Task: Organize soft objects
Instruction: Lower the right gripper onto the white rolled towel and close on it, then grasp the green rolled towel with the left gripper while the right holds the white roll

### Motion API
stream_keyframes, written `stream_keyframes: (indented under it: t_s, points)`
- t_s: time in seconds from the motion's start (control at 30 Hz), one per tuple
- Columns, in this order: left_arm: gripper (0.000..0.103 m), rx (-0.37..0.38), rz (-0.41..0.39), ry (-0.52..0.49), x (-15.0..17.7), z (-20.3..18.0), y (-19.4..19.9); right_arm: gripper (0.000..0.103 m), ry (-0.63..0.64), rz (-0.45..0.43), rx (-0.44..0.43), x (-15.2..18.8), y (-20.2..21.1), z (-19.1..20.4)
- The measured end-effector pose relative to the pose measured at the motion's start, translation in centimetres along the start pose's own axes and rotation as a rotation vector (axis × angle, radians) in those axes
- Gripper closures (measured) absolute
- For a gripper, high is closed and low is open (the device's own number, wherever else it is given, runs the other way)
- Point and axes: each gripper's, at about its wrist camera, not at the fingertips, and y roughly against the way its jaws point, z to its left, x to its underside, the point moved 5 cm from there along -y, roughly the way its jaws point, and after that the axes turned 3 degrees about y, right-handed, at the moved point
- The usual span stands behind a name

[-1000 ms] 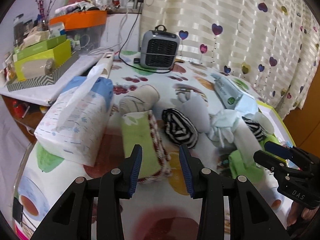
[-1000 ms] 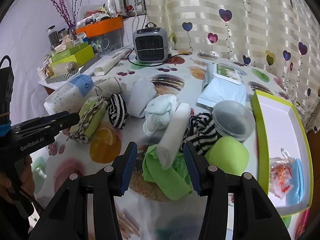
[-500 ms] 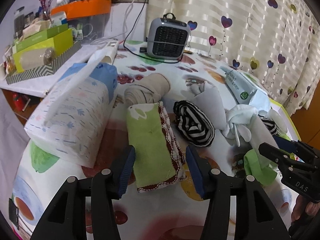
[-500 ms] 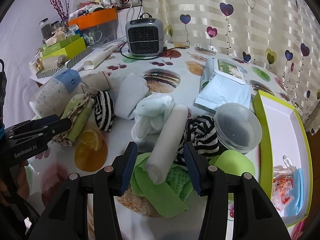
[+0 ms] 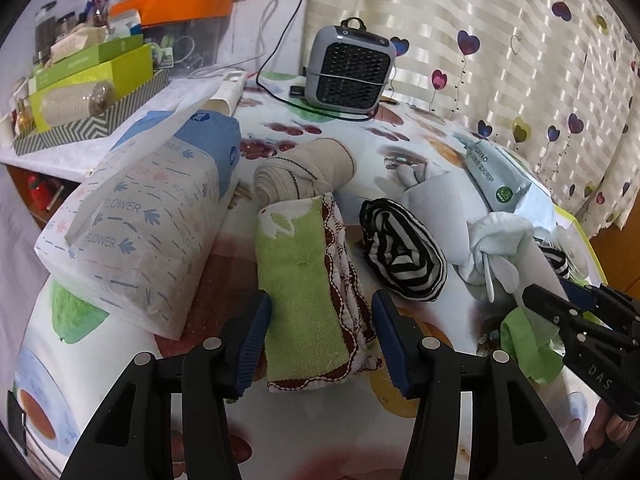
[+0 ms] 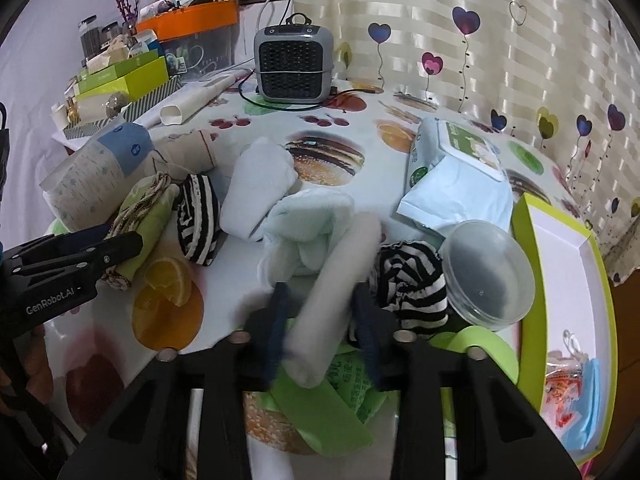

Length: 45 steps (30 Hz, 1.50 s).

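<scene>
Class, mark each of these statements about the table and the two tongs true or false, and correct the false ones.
1. The left tongs are open around the folded green cloth. True.
2. The right tongs straddle a striped sock. False: they straddle the white roll; the striped sock lies beside it.
3. The small heater stands at the far side of the table. True.
4. The clear round lid lies inside the green tray. False: it lies beside the green tray.
</scene>
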Motion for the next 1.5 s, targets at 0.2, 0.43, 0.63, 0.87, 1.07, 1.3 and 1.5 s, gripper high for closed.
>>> stream_keyframes:
  t_s: [0.2,0.43,0.63,0.87,1.07,1.3,1.5]
  points:
    - [0.073,-0.001,-0.019,0.005,0.0,0.2,0.6,0.085,0.006,-0.019,0.006,0.1,0.8,0.0]
    - [0.093,0.017,-0.044,-0.003,0.1,-0.1,2.1,0.087,0.009,-0.053,-0.003,0.1,2.2,0.3]
    - [0.094,0.027,-0.050,-0.013,0.6,-0.3,3.1,0.087,0.004,-0.079,-0.016,0.3,3.4,0.5]
    - [0.094,0.053,-0.074,-0.034,0.9,-0.8,5.0,0.087,0.006,-0.107,-0.036,0.6,4.7,1.0]
    - [0.094,0.076,-0.099,-0.047,0.9,-1.5,6.5,0.088,0.003,-0.136,-0.050,0.6,5.9,1.1]
    - [0.094,0.110,-0.106,-0.061,1.1,-2.5,7.6,0.088,-0.005,-0.157,-0.063,0.8,6.9,1.2]
    - [0.094,0.127,-0.128,-0.070,0.7,-3.1,8.7,0.087,-0.015,-0.181,-0.072,0.7,7.8,1.0]
